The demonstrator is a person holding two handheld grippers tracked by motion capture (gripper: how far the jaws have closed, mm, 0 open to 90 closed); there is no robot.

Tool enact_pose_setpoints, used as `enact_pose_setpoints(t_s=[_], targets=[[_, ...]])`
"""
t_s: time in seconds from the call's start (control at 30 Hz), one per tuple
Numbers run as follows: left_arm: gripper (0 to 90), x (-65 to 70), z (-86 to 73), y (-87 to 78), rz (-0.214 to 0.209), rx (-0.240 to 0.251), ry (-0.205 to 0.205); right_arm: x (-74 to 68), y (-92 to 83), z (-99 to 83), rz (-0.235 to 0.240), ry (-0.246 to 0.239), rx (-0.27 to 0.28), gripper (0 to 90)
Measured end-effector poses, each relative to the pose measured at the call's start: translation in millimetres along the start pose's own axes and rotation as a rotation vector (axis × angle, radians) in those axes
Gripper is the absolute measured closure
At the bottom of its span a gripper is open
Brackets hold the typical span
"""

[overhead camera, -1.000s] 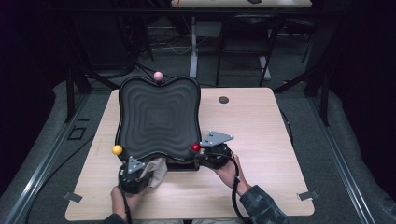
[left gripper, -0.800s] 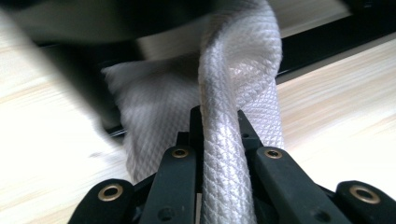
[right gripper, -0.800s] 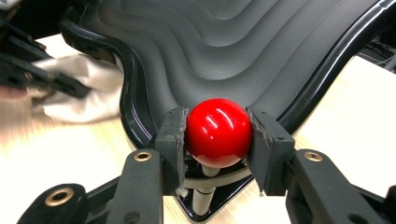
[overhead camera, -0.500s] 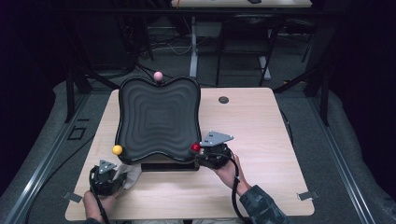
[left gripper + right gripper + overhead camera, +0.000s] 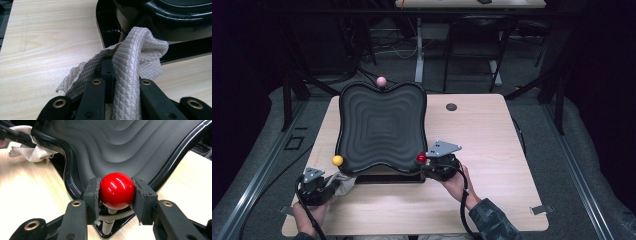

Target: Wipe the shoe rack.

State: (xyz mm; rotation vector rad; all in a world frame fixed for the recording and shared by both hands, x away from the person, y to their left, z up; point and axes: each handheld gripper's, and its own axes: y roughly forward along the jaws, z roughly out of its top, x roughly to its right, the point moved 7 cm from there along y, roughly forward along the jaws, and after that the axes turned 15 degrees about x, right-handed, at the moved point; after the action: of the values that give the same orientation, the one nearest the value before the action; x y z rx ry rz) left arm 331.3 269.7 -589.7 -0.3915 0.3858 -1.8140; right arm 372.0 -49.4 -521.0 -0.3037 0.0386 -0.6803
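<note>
A black wavy tray (image 5: 379,127) stands tilted on a black base (image 5: 387,178) on the wooden table (image 5: 482,135). It has a pink knob (image 5: 381,80) at the far edge, a yellow knob (image 5: 337,160) at the near left corner and a red knob (image 5: 421,158) at the near right corner. My right gripper (image 5: 428,164) is shut on the red knob (image 5: 116,190), one pad on each side. My left gripper (image 5: 328,184) is shut on a crumpled white cloth (image 5: 135,62), which hangs just off the tray's near left corner (image 5: 155,17).
A small dark round disc (image 5: 451,107) lies on the table's far right part. Tape strips (image 5: 542,209) mark the table's near corners. Dark stands and another table's legs (image 5: 419,50) rise behind the far edge.
My left gripper has drawn back to the left with the cloth, from under the tray's near edge out to the table's near left corner. The right gripper has kept still on the red knob.
</note>
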Motion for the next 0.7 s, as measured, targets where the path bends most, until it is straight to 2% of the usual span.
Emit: enact_pose_setpoints(t_s=[0.1,0.3,0.43,0.6,0.7], targets=[[82.7,0.0,-2.4,3.0,0.0,-0.01,0.006,-0.2,0.0,0.0,-0.001,0.001,0.0,60.0],[82.7,-0.2,-14.9,13.2,0.002,-0.068,0.045,-0.2,-0.1,-0.1,-0.001,0.0,-0.002,60.0],[82.7,-2.3,-18.5,16.9,0.002,-0.087,0.033,-0.3,0.0,-0.1,-0.001,0.0,-0.001,60.0],[82.7,-3.9,-12.2,11.8,0.008,-0.057,0.011,-0.2,-0.1,-0.1,0.0,-0.001,-0.001,60.0],[82.8,-7.3,-5.2,2.8,0.014,-0.022,-0.022,-0.2,0.0,-0.1,0.0,0.0,-0.001,60.0]])
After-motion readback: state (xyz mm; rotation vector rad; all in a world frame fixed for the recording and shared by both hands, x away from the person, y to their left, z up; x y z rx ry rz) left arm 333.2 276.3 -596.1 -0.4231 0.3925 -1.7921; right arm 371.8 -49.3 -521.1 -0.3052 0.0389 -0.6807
